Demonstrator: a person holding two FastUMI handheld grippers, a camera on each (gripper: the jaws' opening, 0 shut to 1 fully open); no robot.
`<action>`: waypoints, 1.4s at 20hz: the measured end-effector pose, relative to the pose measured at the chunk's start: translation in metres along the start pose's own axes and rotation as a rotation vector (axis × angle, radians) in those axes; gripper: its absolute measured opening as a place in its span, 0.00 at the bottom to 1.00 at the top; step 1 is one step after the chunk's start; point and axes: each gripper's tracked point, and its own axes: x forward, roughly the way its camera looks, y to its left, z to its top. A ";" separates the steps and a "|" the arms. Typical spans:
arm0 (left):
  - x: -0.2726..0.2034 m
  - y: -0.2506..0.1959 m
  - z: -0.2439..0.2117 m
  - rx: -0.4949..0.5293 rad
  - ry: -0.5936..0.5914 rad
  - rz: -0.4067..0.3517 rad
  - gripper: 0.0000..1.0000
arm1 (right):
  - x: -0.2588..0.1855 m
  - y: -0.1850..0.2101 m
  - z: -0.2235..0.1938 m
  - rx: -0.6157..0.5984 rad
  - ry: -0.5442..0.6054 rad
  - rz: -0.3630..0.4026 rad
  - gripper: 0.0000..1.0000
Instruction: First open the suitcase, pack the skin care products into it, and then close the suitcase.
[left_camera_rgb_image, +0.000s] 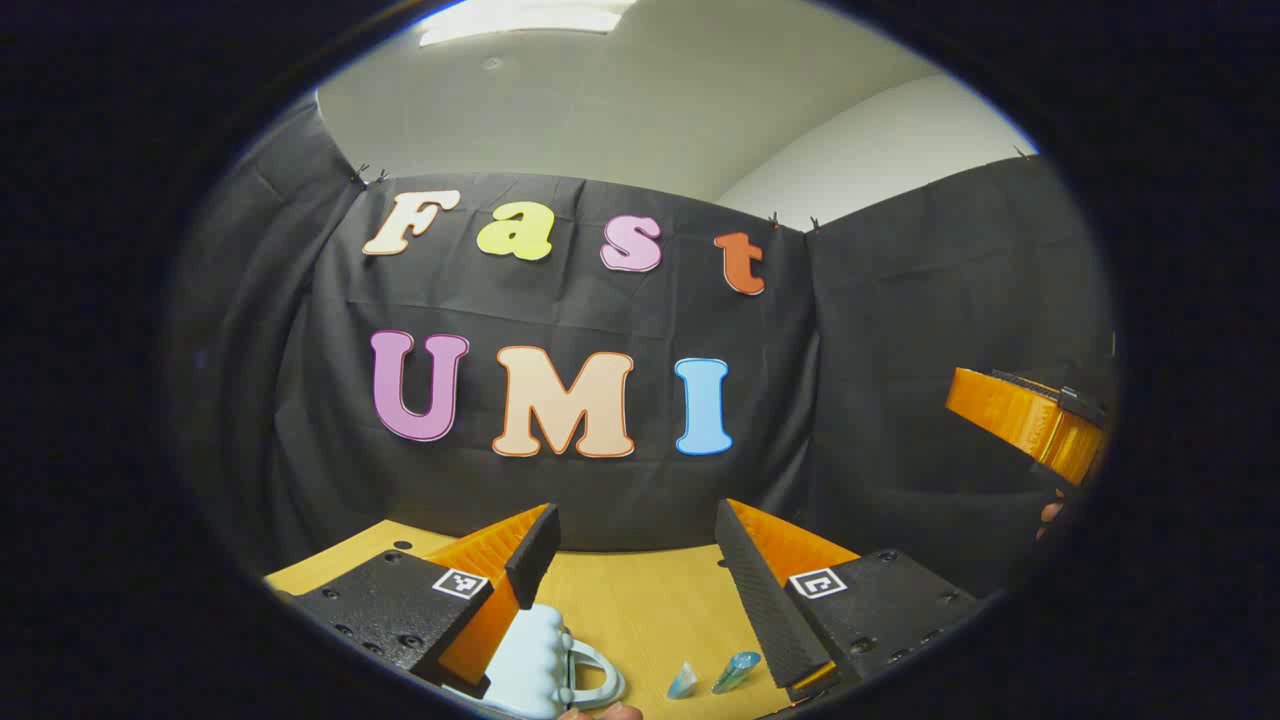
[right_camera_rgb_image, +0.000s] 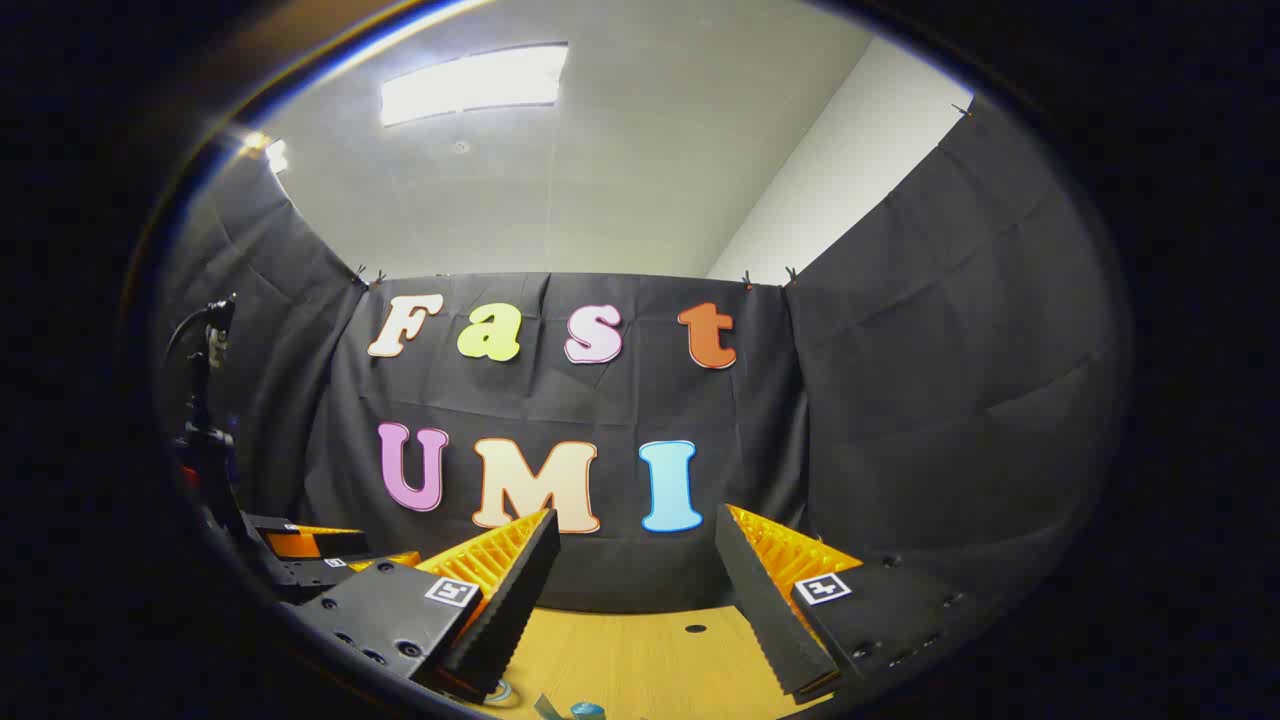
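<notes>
Both grippers (left_camera_rgb_image: 635, 560) (right_camera_rgb_image: 635, 570) open above table (left_camera_rgb_image: 640, 600)

Pale blue suitcase (left_camera_rgb_image: 540, 655) cut off by lower edge, partly behind finger.

Light poured down from the ceiling panel (right_camera_rgb_image: 470, 85), which blew out to pure glare. Below it the black cloth wall (right_camera_rgb_image: 950, 380) stayed dim and the wooden table (right_camera_rgb_image: 640, 660) glowed evenly. Everything stayed sharp, though lines bowed hard toward the edges.
</notes>
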 end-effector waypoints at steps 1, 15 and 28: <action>0.003 -0.004 0.000 0.003 0.002 -0.002 0.93 | 0.002 -0.004 -0.002 -0.010 0.001 -0.009 0.98; 0.041 -0.004 -0.031 0.050 0.041 0.198 0.93 | 0.045 -0.041 -0.075 0.007 0.115 0.121 0.98; 0.033 0.035 -0.250 -0.017 0.592 0.172 0.94 | 0.083 -0.034 -0.168 0.011 0.322 0.081 0.98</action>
